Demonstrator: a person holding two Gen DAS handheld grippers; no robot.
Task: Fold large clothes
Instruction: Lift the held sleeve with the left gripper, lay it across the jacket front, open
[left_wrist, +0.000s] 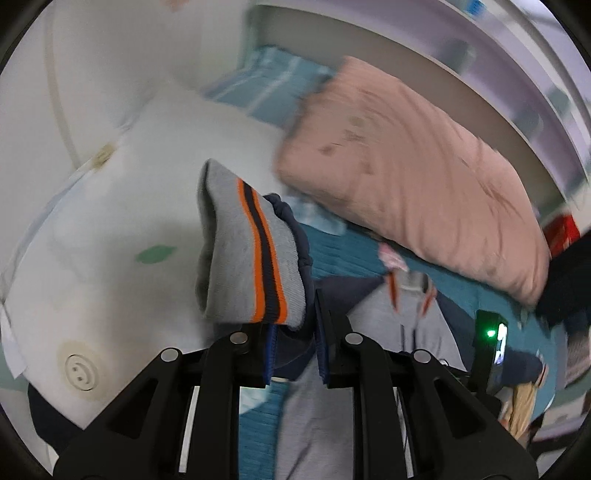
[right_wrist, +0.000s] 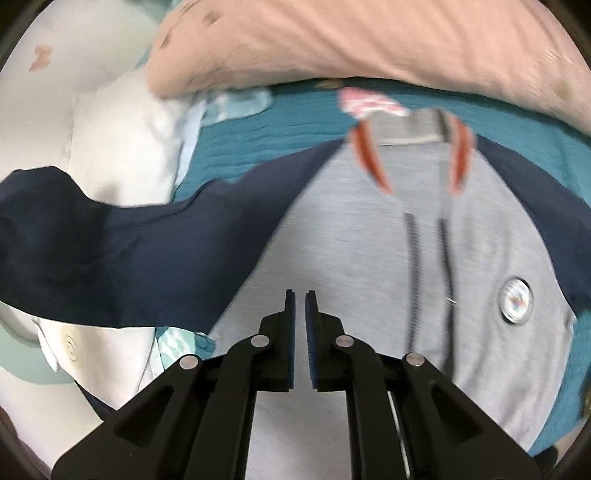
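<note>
A grey zip jacket (right_wrist: 343, 236) with navy sleeves and orange collar trim lies face up on a teal bedspread (right_wrist: 258, 129). My left gripper (left_wrist: 293, 332) is shut on the jacket's sleeve end; the grey cuff (left_wrist: 251, 258) with orange and navy stripes stands up above the fingers, lifted off the bed. The jacket body also shows in the left wrist view (left_wrist: 399, 321). My right gripper (right_wrist: 300, 325) hovers over the jacket's grey front, its jaws nearly together with a thin gap and nothing between them. The navy sleeve (right_wrist: 129, 251) stretches left from the shoulder.
A pink pillow (left_wrist: 406, 162) lies at the head of the bed, also in the right wrist view (right_wrist: 351, 40). A white pillow (left_wrist: 122, 229) with small prints lies to the left. A black device with a green light (left_wrist: 493, 347) is at the right.
</note>
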